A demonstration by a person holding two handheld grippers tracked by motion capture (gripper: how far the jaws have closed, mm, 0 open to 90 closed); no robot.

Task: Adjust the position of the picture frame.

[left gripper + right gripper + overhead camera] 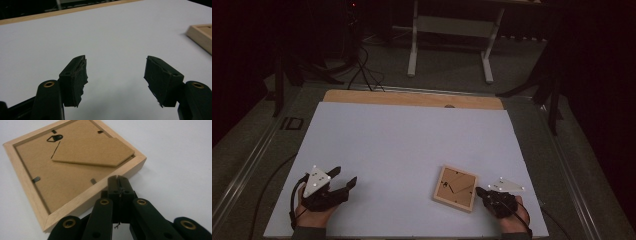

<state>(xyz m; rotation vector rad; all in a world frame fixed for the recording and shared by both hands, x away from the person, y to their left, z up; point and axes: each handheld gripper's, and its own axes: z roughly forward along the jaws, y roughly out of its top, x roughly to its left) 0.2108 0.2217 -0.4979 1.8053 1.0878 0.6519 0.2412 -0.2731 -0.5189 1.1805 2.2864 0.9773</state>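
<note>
A small wooden picture frame lies face down on the white sheet, right of centre. Its brown backing board, stand flap and black hanger face up in the right gripper view. My right gripper is shut with nothing in it, its tip at the frame's near right edge; I cannot tell whether it touches. My left gripper rests at the near left, far from the frame, open and with nothing between its pads. A corner of the frame shows at the right of the left gripper view.
The white sheet covers a wooden tabletop whose far edge shows bare. Beyond it stand a white table base and dark stands on a grey floor. Cables trail on the floor at the back left.
</note>
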